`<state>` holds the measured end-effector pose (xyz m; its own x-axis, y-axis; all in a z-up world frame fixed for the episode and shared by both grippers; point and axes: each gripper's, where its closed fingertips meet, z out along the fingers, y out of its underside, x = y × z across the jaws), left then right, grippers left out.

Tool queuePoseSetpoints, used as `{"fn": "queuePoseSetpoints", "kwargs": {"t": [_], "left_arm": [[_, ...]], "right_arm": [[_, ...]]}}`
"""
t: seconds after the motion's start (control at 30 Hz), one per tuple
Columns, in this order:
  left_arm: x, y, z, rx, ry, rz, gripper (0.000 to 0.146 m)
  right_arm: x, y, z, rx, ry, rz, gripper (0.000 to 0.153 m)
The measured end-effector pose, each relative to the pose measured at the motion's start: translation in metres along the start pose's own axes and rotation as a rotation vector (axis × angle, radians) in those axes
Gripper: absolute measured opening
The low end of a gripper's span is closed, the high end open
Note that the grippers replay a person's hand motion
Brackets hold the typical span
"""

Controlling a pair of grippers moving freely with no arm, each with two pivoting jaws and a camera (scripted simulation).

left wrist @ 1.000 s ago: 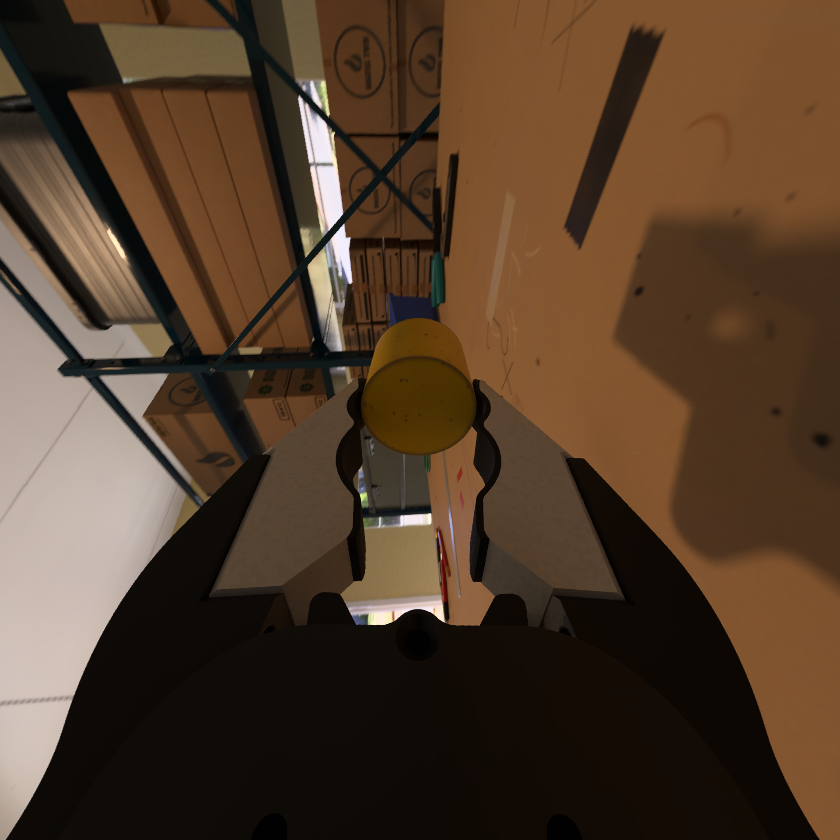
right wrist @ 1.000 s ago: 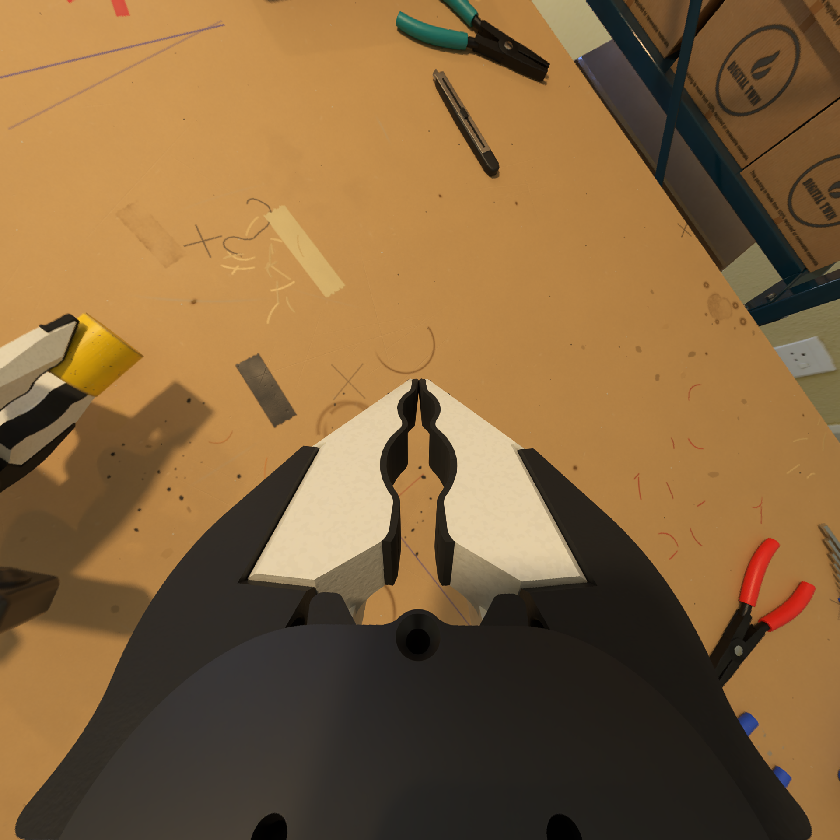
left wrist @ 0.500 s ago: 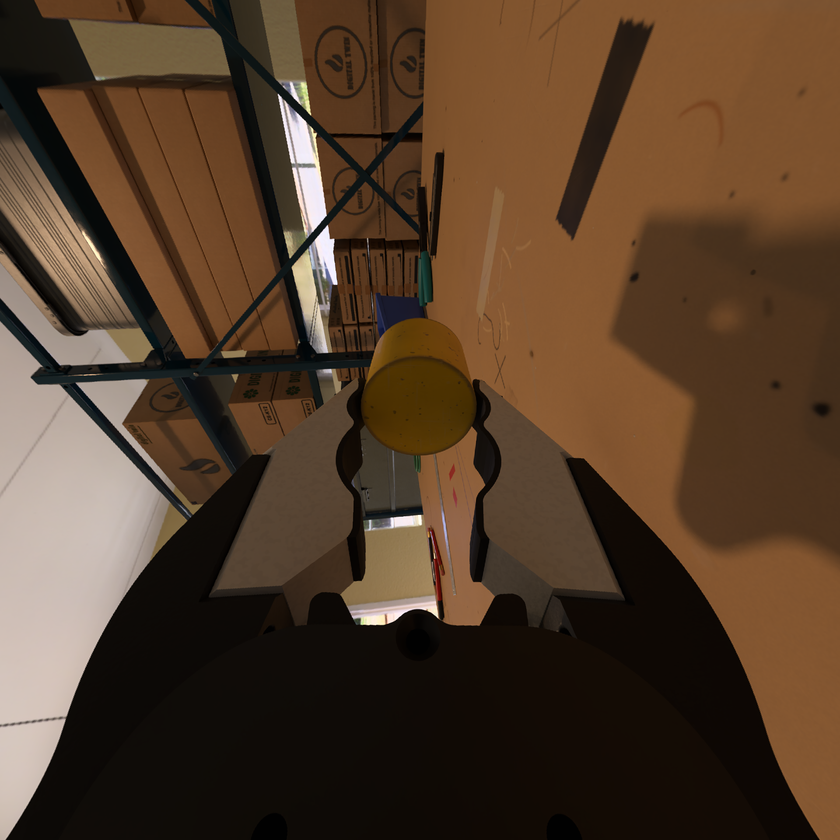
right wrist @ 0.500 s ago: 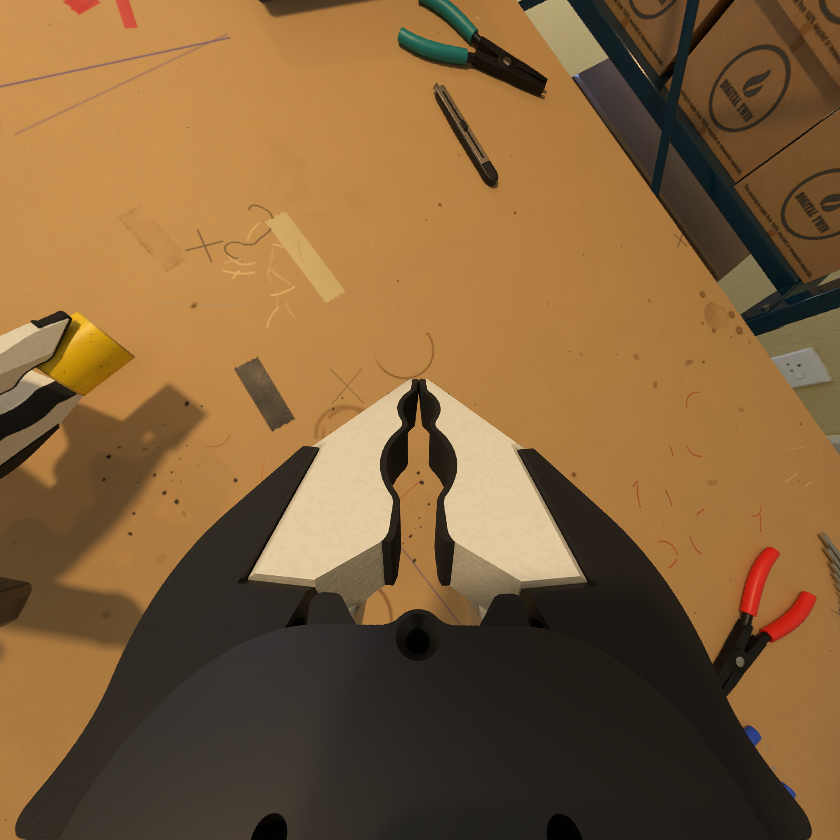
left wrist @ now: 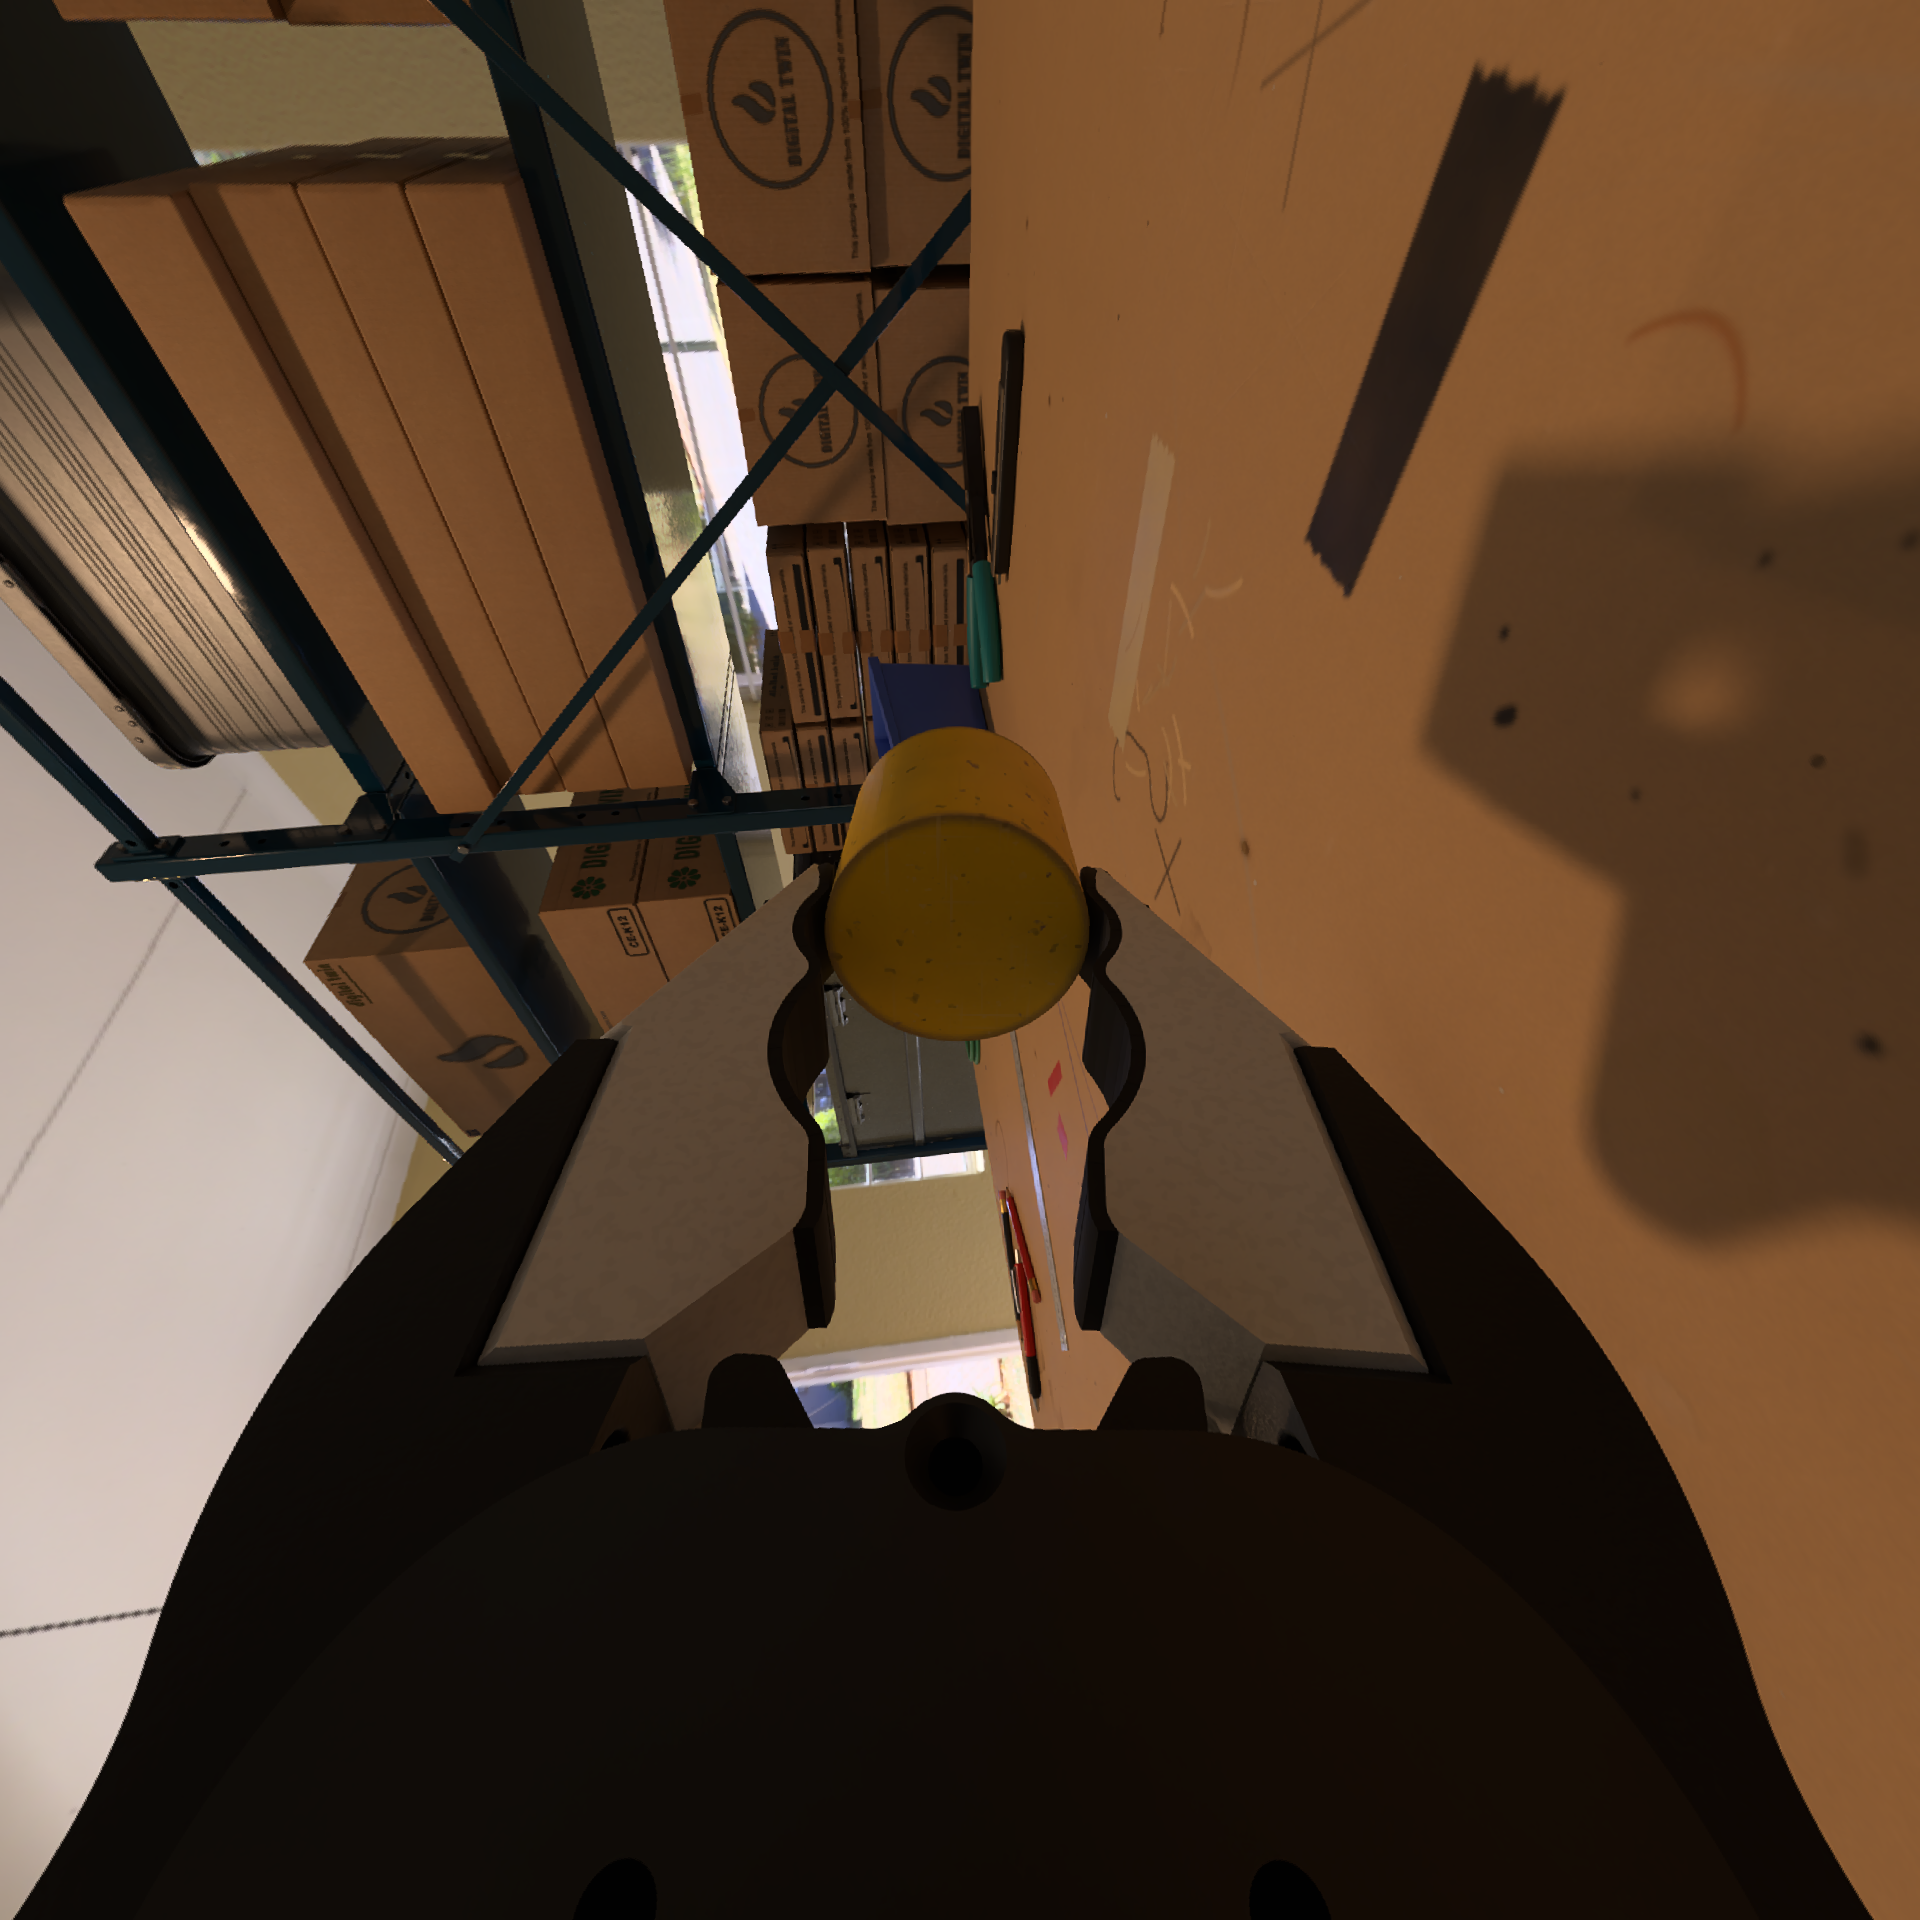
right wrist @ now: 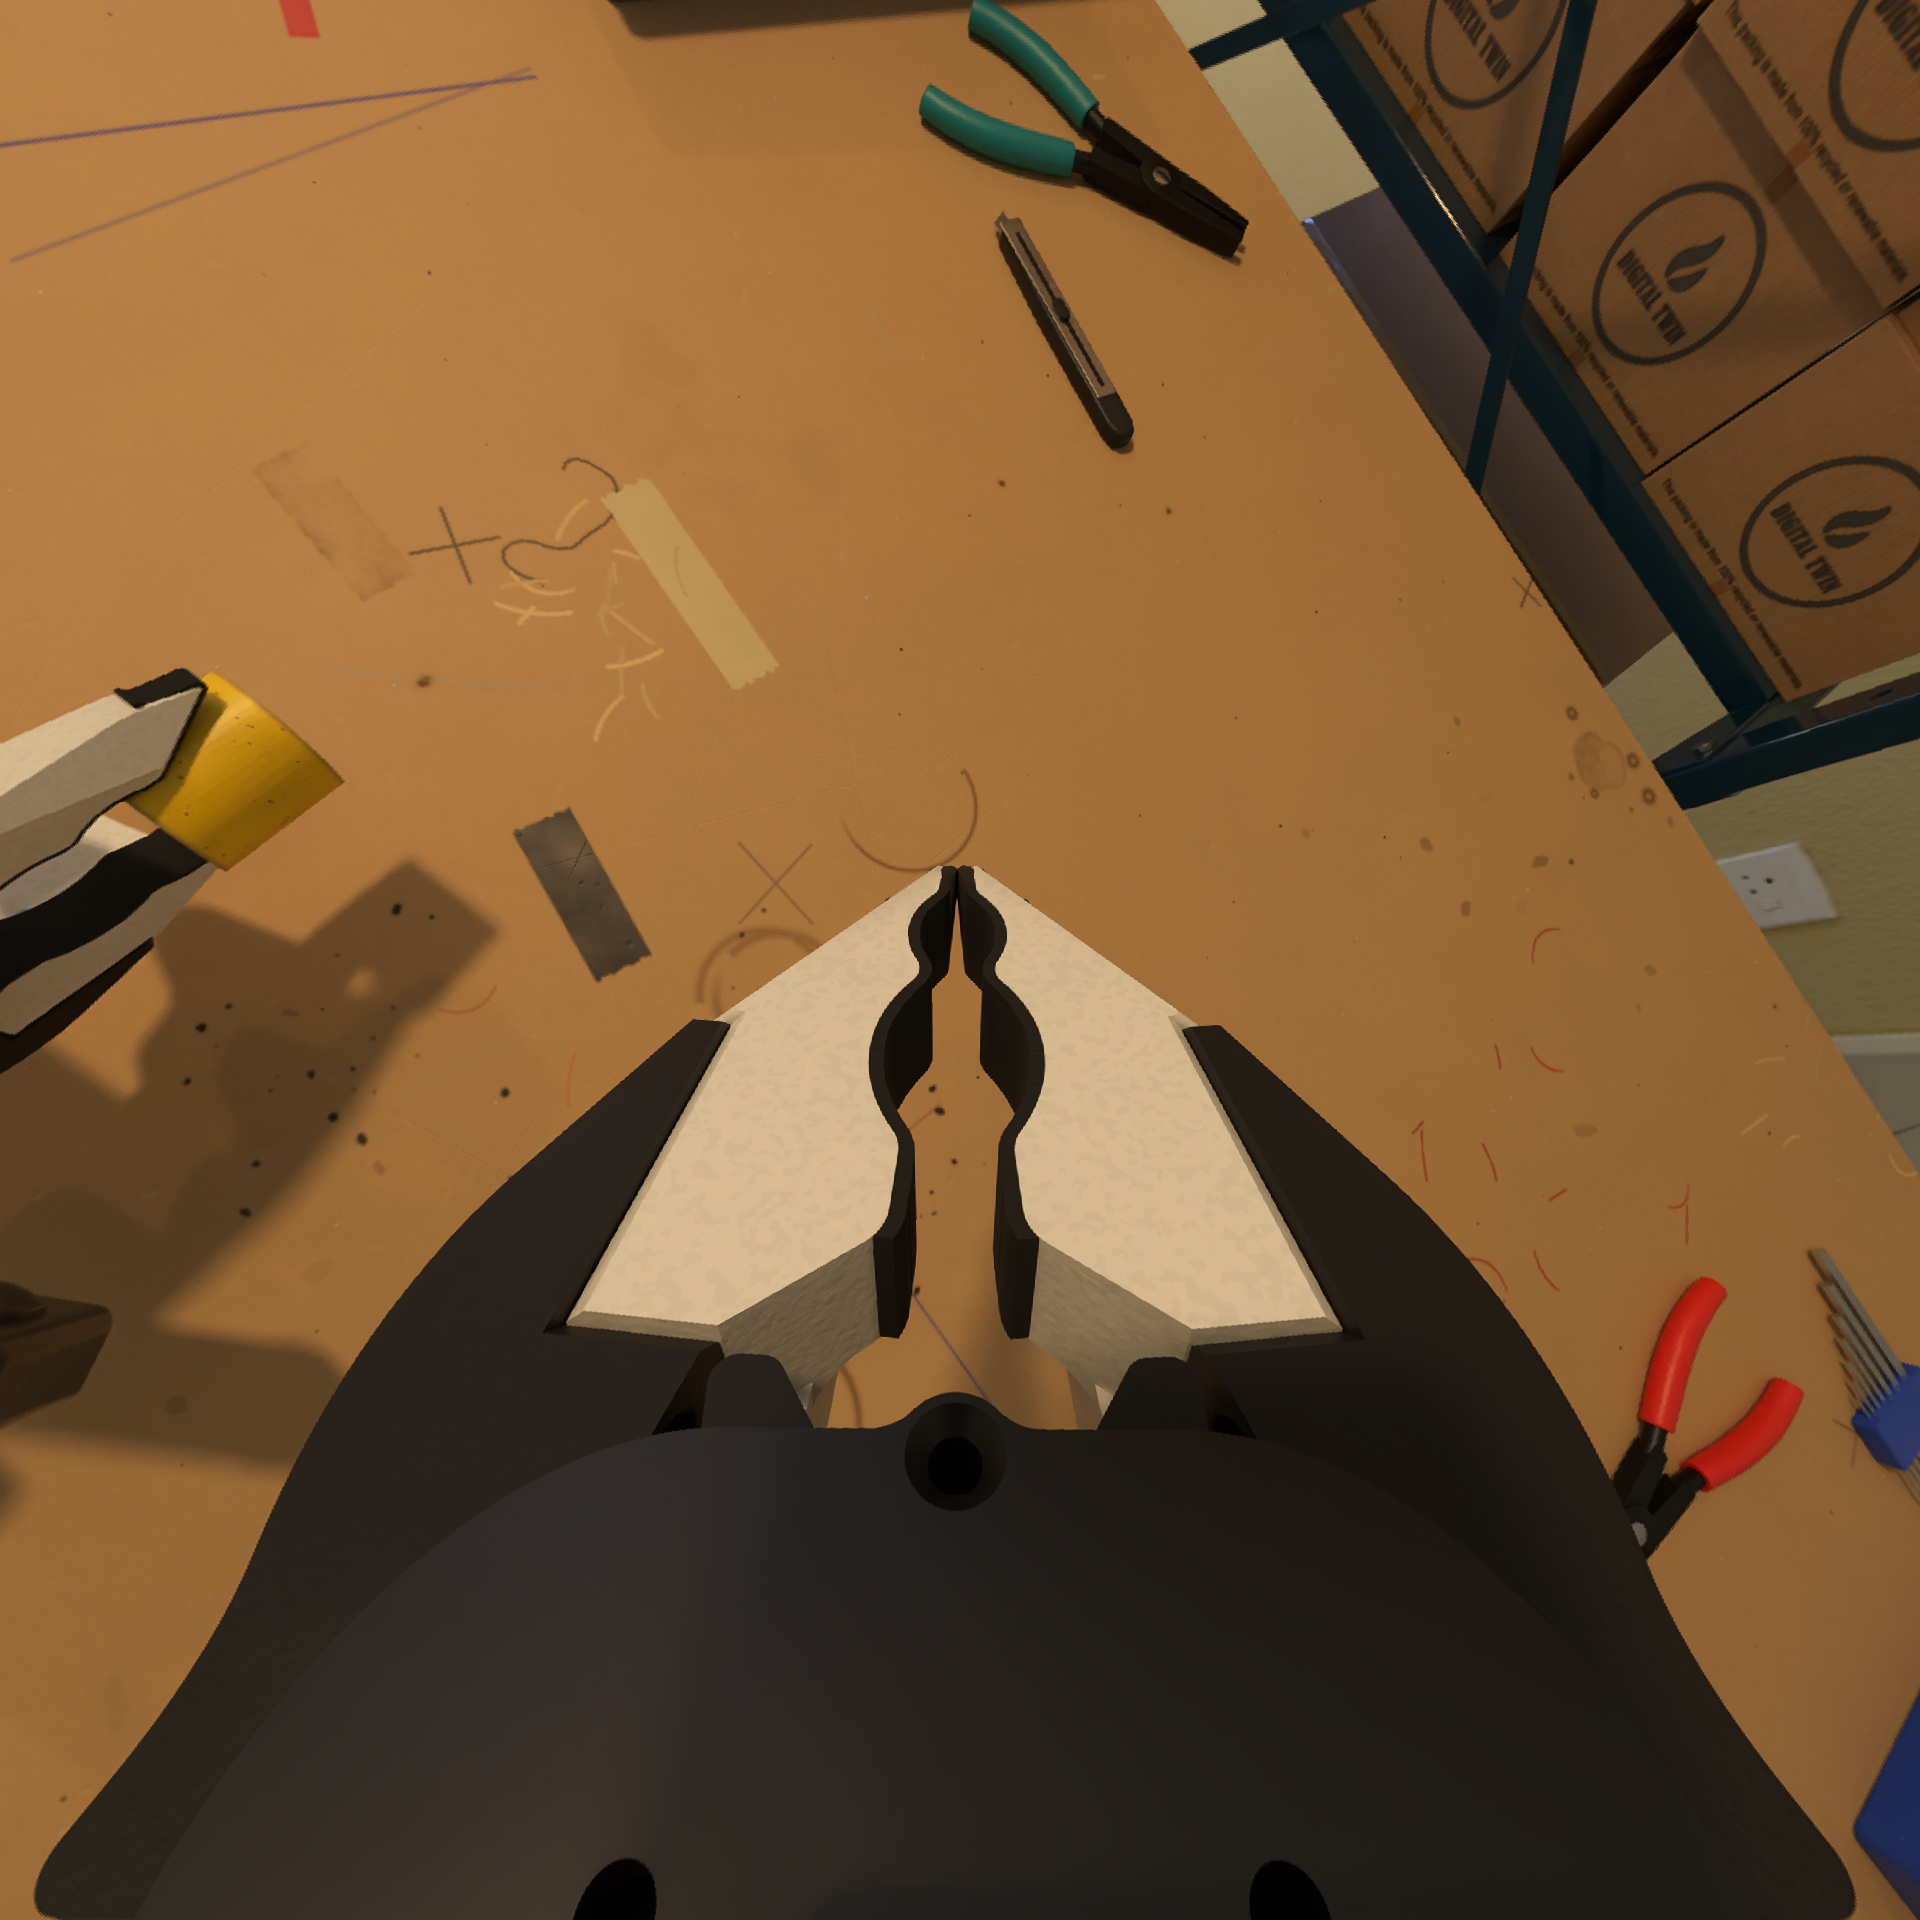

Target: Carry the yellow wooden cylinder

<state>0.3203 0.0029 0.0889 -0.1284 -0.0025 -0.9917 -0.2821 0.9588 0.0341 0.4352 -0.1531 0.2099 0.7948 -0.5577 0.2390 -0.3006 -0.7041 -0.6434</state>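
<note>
My left gripper [left wrist: 956,914] is shut on the yellow wooden cylinder [left wrist: 951,883] at its fingertips. It holds the cylinder in the air above the brown table [left wrist: 1558,935], turned on its side. In the right wrist view the cylinder [right wrist: 244,774] and the left gripper's fingers [right wrist: 94,748] show at the left edge, with their shadow on the table below. My right gripper [right wrist: 956,878] is shut and empty, above the middle of the table [right wrist: 1143,675].
Green-handled pliers [right wrist: 1070,135] and a utility knife [right wrist: 1065,327] lie at the far side. Red-handled pliers [right wrist: 1694,1403] and a blue set of hex keys [right wrist: 1881,1392] lie at the right. Blue shelving with cardboard boxes [right wrist: 1683,281] stands past the table's right edge. Tape strips [right wrist: 582,894] mark the table.
The left gripper, with the cylinder, has shifted a little across the table; it sits slightly farther right in the right wrist view. The right gripper has drifted a little and stays shut.
</note>
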Motion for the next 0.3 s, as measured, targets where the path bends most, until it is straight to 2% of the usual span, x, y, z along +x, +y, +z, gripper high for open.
{"fn": "queuePoseSetpoints", "kwargs": {"t": [0.3], "left_arm": [[0.009,-0.018,0.020,0.023,-0.029,0.042,0.047]], "right_arm": [[0.000,0.000,0.000,0.018,0.012,-0.046,0.000]]}}
